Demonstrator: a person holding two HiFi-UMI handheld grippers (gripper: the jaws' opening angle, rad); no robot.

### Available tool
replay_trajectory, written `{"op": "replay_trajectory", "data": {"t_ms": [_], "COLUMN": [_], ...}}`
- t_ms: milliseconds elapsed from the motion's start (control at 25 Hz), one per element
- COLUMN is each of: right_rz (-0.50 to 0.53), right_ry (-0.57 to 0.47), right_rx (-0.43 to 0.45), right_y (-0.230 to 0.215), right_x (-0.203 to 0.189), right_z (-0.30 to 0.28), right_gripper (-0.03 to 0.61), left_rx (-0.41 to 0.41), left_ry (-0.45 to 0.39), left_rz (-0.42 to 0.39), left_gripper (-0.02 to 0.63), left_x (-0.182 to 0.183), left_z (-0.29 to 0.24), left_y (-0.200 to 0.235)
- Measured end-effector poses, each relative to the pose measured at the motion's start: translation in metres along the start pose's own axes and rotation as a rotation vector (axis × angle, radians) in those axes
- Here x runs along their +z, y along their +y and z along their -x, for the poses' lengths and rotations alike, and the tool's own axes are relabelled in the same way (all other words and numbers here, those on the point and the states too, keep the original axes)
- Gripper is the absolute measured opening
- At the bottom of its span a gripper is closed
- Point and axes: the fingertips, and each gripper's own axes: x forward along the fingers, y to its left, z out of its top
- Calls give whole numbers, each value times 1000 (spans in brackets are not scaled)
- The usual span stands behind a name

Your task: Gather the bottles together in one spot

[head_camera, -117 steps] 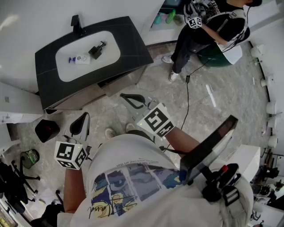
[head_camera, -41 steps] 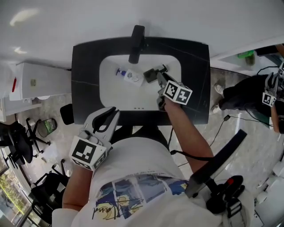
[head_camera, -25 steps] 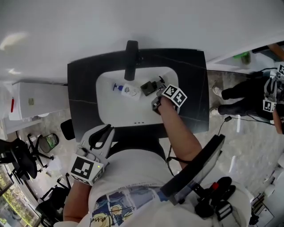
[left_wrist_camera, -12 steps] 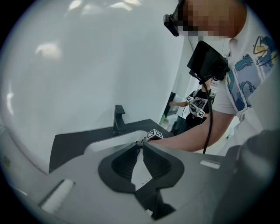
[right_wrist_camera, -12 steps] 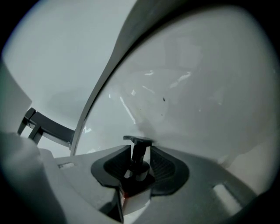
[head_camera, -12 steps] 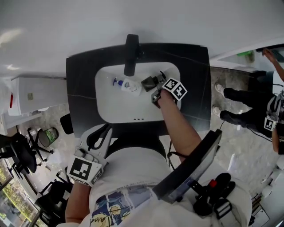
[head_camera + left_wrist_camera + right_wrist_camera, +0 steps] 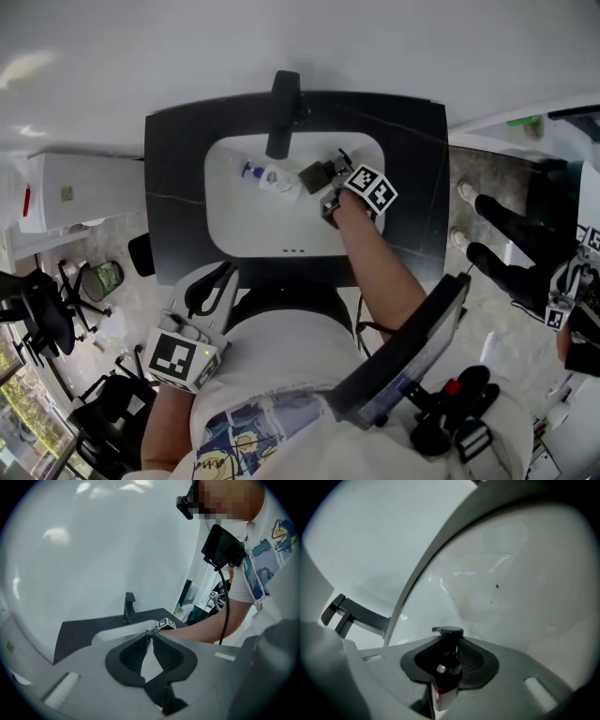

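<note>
**Head view: right gripper (image 7: pixel 328 189) clamped on the dark pump bottle (image 7: pixel 316 175) in the basin (image 7: pixel 234 230)**

A plain white wall (image 7: pixel 281 37) fills the top of the frame. Grey marbled floor (image 7: pixel 120 248) spreads out below it, with a white cabinet (image 7: pixel 80 192) at 9 o'clock and a second person (image 7: pixel 520 262) standing at 3 o'clock. Against the wall at 12 o'clock sits a matte black counter (image 7: pixel 412 169), a flat slab with squared corners. The glossy white basin is sunk into it — a rounded rectangle with smooth curved walls. A black, blocky faucet (image 7: pixel 281 117) reaches over the basin's rim at 12 o'clock.

The right forearm (image 7: pixel 375 267) stretches forward over the counter's front edge and tilts down into the bowl. The gripper's marker cube (image 7: pixel 370 189) sits at about 2 o'clock in the basin. The right gripper view shows the ribbed black pads closed round the dark pump bottle, which has a flat black pump head and a silvery band at the neck. These jaws have just been closing, and the bottle stands between them, at about 1 o'clock in the basin.

The left gripper (image 7: pixel 220 275) is held low by the person's hip at 7 o'clock, short of the counter. In its own view the jaw tips meet with nothing between them.

A white bottle (image 7: pixel 275 178) with a blue cap lies on its side at 11 o'clock in the basin, under the spout — near the dark bottle, with a gap between the two.
</note>
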Motion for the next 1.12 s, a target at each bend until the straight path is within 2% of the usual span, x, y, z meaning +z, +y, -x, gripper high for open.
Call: {"op": "replay_trajectory", "data": {"t_ms": [560,760,1120], "right_rz": [333,419,680], "right_ry": [16,11,-11], "right_rx": [98,127,248], "right_y": [44,49,92], "right_x": [-3,3,14], "right_z": [26,39,76], "right_gripper": [80,80,80], "left_rx": [-19,-31,-56], "left_ry": [-19,-27,-52], "left_rz": [-17,-24,-28], "left_gripper": [46,46,46], "left_x": [9,11,18], "left_z": [-8,-11,-16], "left_y": [-25,-35,-52]}}
